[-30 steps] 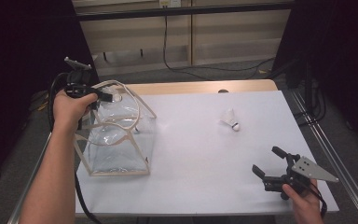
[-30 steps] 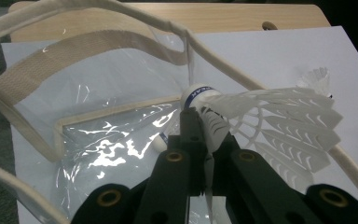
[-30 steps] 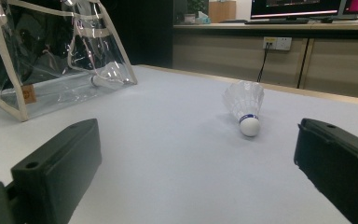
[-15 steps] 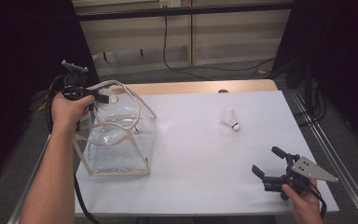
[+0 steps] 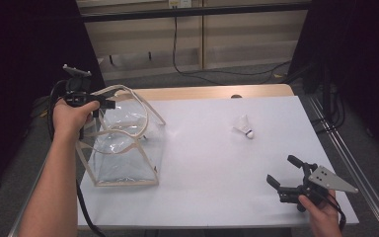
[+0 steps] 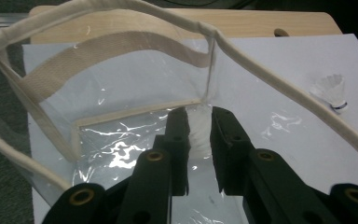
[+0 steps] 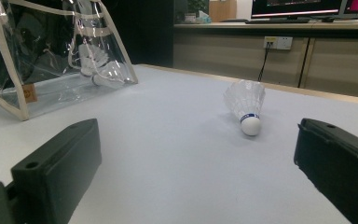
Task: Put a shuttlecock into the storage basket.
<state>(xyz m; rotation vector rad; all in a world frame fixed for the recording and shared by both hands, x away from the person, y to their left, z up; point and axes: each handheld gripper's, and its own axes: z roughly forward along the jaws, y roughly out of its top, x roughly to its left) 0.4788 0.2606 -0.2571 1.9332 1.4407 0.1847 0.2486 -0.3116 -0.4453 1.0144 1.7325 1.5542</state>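
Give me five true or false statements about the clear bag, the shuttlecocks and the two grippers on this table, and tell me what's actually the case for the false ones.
1. A shuttlecock lies on the white table, outside the clear bag. True.
2. The right gripper grips that shuttlecock. False: its jaws stand open and apart from it, near the table's front edge.
3. The left gripper is above the bag's open top. True; its jaws have just been opening, with a small gap between them.
4. The bag is made of opaque black fabric. False: it is transparent with beige trim and handles.
5. A shuttlecock is inside the bag. True, as the right gripper view shows.
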